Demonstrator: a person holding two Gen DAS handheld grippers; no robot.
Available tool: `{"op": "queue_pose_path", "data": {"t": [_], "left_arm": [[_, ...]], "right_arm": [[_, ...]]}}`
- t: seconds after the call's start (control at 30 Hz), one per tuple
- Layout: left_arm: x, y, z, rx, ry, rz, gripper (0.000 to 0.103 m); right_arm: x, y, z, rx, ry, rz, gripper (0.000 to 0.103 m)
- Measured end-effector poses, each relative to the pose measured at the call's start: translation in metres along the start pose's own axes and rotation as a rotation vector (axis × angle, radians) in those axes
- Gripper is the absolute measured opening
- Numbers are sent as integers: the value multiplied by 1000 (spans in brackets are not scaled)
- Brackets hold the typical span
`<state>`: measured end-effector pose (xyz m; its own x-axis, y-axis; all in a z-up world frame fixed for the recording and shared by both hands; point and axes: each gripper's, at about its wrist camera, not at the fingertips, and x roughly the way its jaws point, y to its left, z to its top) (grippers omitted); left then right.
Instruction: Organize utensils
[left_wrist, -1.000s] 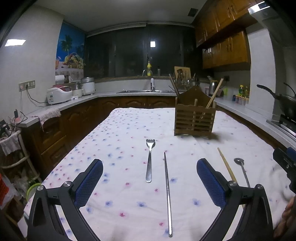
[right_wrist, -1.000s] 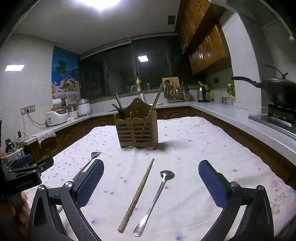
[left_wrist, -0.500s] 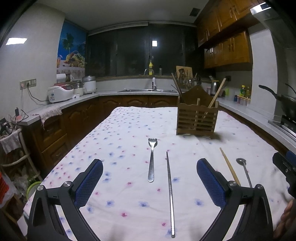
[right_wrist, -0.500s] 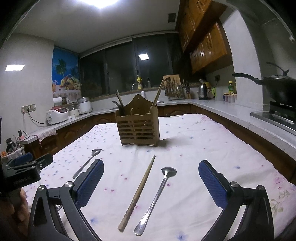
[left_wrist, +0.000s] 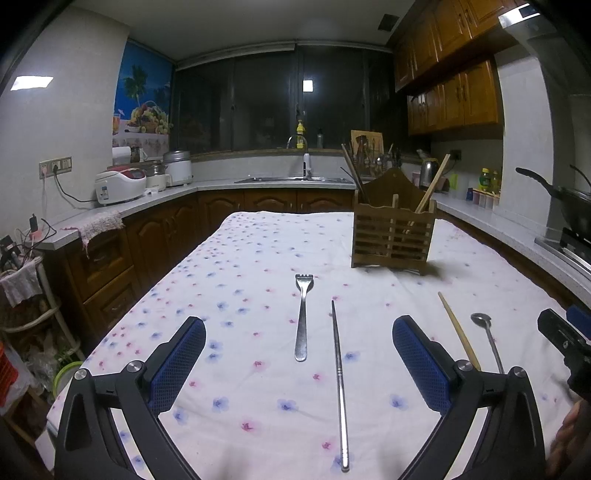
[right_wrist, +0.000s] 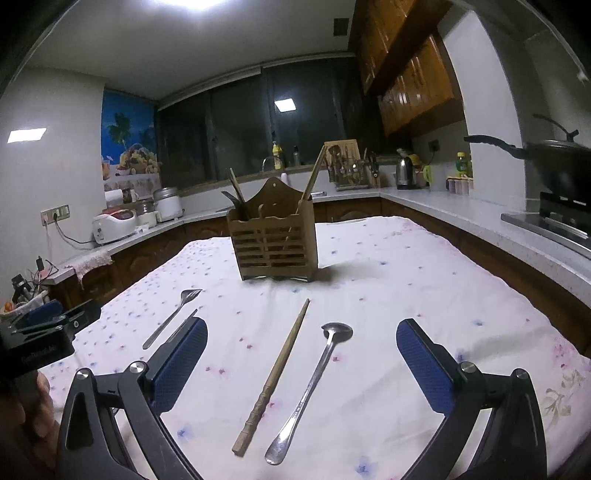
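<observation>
Fork, metal chopstick, wooden chopstick and spoon lie before the wooden holder, likely laid out for sorting; left tongs and right tongs gape wide, empty

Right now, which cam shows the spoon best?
Right wrist: the spoon lies whole, bowl to handle tip, between the open fingers beside the wooden chopstick. Left wrist shows it small at the right edge, its handle end hidden behind the left gripper's finger.

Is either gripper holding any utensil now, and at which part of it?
Nothing is held. The left gripper and the right gripper are both open above the utensils.
</observation>
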<state>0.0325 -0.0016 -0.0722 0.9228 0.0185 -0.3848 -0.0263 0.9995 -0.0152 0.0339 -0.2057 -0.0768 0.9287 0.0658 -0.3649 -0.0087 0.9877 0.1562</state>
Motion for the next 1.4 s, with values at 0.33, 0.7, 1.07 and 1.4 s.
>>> {"op": "queue_pose_path", "data": {"t": [0.33, 0.7, 1.07, 1.4], "left_arm": [[1, -1, 0, 1, 0, 1, 102], [0, -3, 0, 4, -3, 8, 102], [-3, -10, -1, 11, -10, 9, 102], [-4, -11, -2, 15, -18, 6, 102]], "right_arm": [[-2, -1, 3, 5, -9, 6, 103], [-4, -2, 4, 12, -14, 8, 103], [-4, -2, 4, 13, -11, 10, 103], [-4, -1, 4, 13, -13, 9, 103]]}}
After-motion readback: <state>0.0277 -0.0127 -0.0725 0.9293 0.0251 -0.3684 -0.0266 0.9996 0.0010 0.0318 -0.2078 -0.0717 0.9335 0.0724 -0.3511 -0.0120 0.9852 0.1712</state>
